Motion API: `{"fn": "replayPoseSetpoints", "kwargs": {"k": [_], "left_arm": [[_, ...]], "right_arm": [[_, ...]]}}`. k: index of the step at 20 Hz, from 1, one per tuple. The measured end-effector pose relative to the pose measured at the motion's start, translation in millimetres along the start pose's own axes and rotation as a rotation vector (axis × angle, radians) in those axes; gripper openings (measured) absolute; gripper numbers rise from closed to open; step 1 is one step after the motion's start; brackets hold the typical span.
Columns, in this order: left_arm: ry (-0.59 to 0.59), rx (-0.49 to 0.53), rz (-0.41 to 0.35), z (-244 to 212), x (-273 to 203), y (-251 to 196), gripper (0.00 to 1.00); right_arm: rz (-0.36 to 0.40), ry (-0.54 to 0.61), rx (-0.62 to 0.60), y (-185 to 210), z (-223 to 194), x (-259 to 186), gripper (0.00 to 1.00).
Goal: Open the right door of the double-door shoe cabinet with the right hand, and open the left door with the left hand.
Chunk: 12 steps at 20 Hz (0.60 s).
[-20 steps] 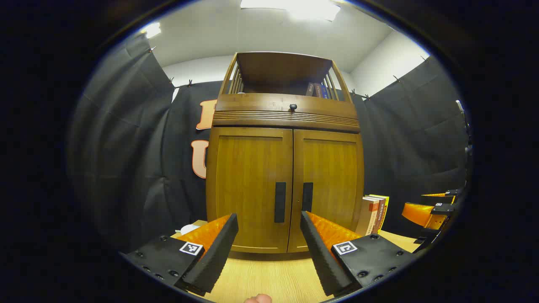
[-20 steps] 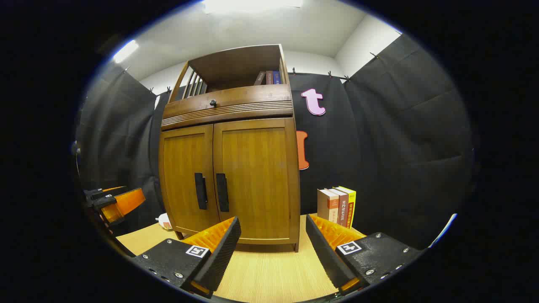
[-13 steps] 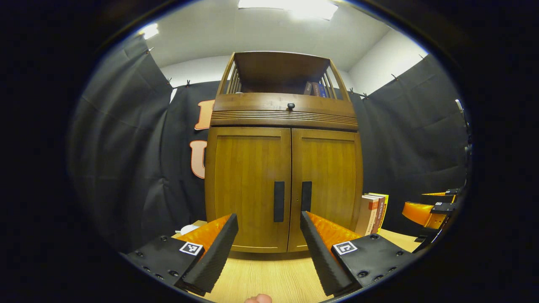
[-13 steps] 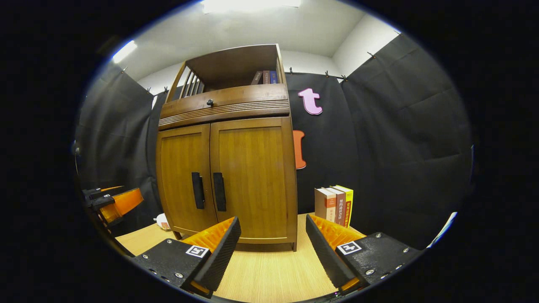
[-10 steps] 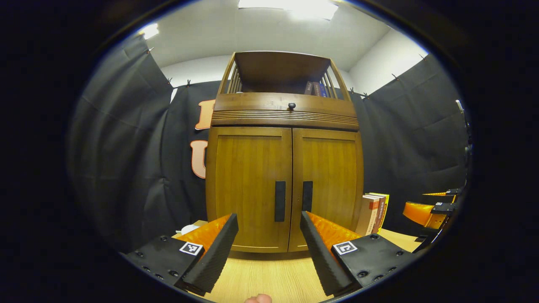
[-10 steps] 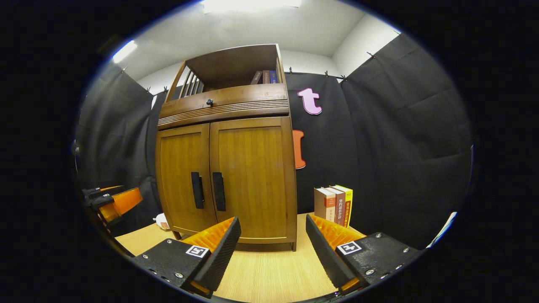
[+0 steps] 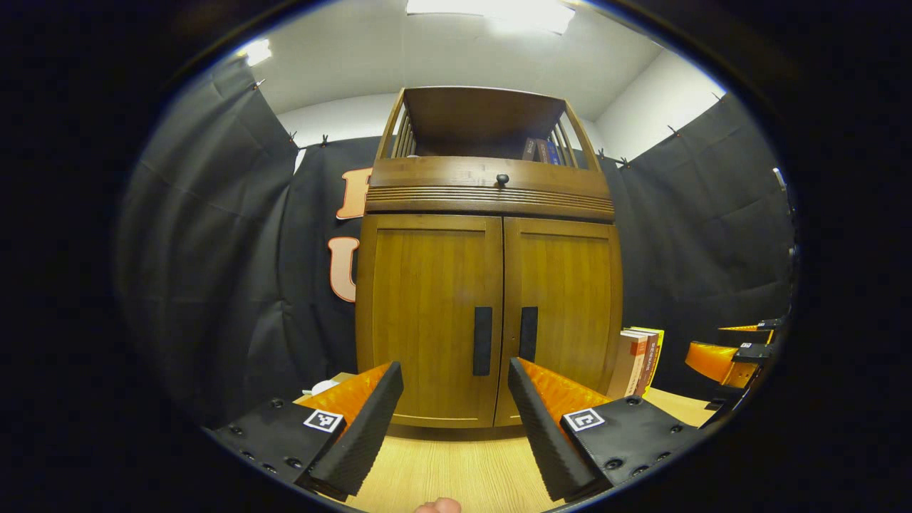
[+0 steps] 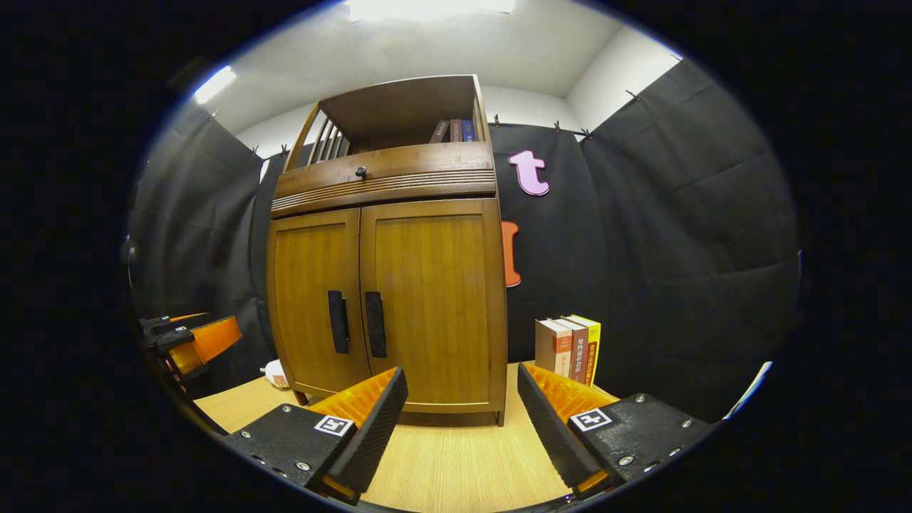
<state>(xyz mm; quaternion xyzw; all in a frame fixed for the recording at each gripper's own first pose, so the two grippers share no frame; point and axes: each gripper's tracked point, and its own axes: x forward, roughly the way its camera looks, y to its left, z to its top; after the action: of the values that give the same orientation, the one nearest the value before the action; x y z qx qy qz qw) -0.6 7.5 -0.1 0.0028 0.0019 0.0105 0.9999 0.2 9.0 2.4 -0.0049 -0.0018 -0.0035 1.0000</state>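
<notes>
Slight rightward cabinet (image 7: 489, 299) drift since earlier; both claws, left (image 7: 456, 399) and right (image 8: 462, 406), apart before flat wooden doors.

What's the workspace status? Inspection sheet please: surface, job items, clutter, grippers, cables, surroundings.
Surface: light wooden tabletop, bare in front of the cabinet.
Job's things: shoe cabinet upright; left door and right door both shut; dark handles side by side at the centre seam.
Clutter: row of upright books right of the cabinet; more books on its top shelf; small white item at its left foot, too small to identify.
Grippers: left gripper open, short of the doors; right gripper open, short of the doors.
Cables: nothing seen.
Surroundings: black cloth walls, white ceiling with lights.
</notes>
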Motion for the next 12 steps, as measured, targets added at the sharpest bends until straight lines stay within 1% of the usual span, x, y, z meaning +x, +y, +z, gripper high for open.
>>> {"fn": "replayPoseSetpoints", "kwargs": {"k": [5,9,10,11,12], "left_arm": [[-0.001,0.005,0.005,0,0,0,0.96],[0.010,0.002,0.015,-2,1,5,0.96],[0.011,0.002,0.019,-2,1,7,0.94],[0.011,0.004,0.023,-2,2,9,0.94],[0.009,0.005,0.028,-2,1,11,0.93]], "right_arm": [[0.007,-0.006,-0.007,3,2,2,0.95],[0.026,-0.007,-0.016,10,3,7,0.95],[0.035,-0.007,-0.018,13,5,8,0.95],[0.046,-0.010,-0.019,16,6,11,0.95],[0.057,-0.012,-0.022,20,8,14,1.00]]}}
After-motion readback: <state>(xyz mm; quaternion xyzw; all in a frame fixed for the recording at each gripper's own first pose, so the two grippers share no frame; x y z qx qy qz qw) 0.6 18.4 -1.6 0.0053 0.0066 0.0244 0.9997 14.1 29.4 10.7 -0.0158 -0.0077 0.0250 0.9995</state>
